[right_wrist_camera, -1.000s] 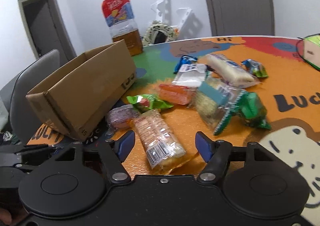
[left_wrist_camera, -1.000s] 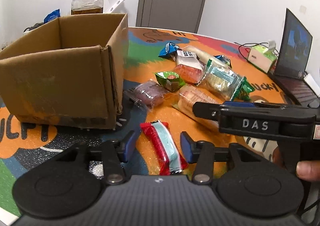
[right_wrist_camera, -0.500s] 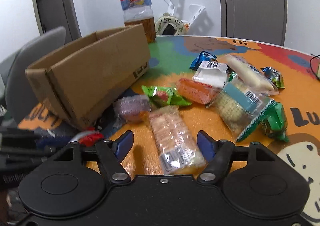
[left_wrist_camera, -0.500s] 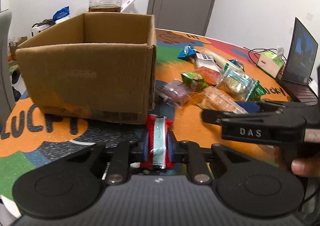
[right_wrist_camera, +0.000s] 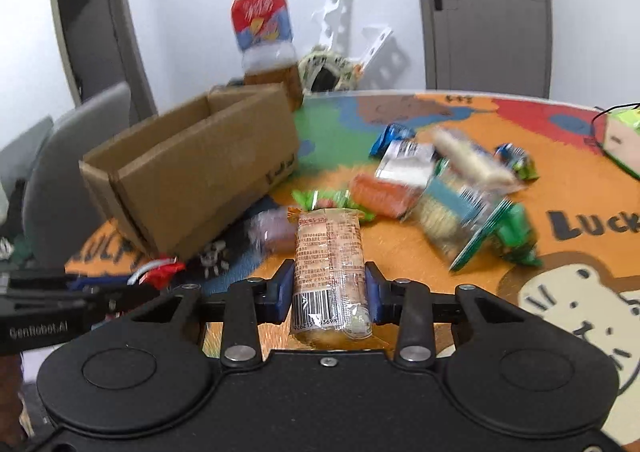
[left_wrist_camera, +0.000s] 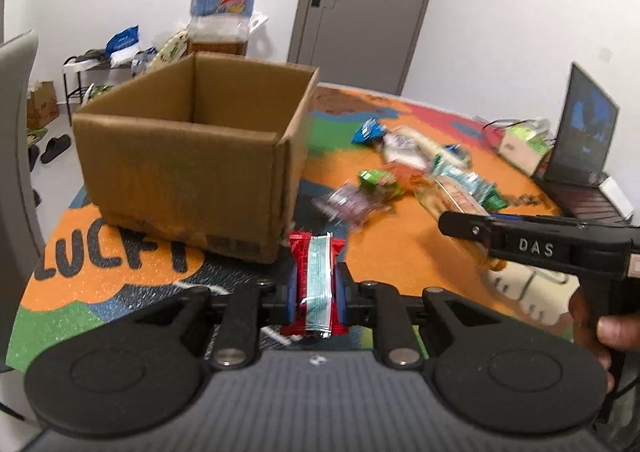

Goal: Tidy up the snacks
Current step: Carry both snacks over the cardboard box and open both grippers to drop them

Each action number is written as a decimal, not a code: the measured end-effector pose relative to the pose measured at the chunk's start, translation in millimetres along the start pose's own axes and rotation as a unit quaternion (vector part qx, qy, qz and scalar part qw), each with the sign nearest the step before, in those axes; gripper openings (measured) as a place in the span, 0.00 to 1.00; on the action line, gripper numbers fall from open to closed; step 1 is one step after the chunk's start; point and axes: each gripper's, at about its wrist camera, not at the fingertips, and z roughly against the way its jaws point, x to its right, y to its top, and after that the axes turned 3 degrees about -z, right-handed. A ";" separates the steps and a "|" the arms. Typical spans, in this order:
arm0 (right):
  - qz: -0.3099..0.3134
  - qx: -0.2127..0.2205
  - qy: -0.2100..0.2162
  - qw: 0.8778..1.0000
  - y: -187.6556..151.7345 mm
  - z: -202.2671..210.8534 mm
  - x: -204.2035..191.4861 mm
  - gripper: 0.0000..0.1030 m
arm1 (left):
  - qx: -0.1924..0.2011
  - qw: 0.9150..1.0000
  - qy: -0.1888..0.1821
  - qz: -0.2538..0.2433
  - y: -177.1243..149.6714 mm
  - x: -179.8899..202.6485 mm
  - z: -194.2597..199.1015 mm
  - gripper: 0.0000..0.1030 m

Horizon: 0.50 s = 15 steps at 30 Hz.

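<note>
Progress: early, as judged | left tongs (left_wrist_camera: pixel 315 298) clamped on red wafer packet (left_wrist_camera: pixel 315 284), just before cardboard box (left_wrist_camera: pixel 192 155); right tongs (right_wrist_camera: pixel 329 294) clamped on clear cracker pack (right_wrist_camera: pixel 329 272) | box interior looks empty; several snacks (right_wrist_camera: pixel 440 187) left on bench (right_wrist_camera: pixel 400 252)

Both fisheye views ride low over the table (left_wrist_camera: pixel 400 260), each looking forward along its own fingers. The left wrist view faces the cardboard box (left_wrist_camera: pixel 192 171) close at 11 o'clock, the snack pile (left_wrist_camera: pixel 420 179) at 1 o'clock. The right wrist view sits farther right, box (right_wrist_camera: pixel 192 171) at 10 o'clock, pile (right_wrist_camera: pixel 432 187) at 1 o'clock. Both share the large bottle (left_wrist_camera: pixel 224 7) (right_wrist_camera: pixel 264 35) behind.
</note>
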 end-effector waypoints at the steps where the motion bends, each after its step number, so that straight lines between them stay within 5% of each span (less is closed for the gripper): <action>1: -0.003 0.007 0.002 1.000 3.0 4.8 0.3 0.35 | 0.005 1.000 -0.004 0.001 2.4 2.4 4.1 0.17; 15: 0.005 0.066 0.017 0.998 36.7 32.7 -19.6 0.35 | 0.095 0.995 -0.007 -0.013 51.4 11.8 50.9 0.17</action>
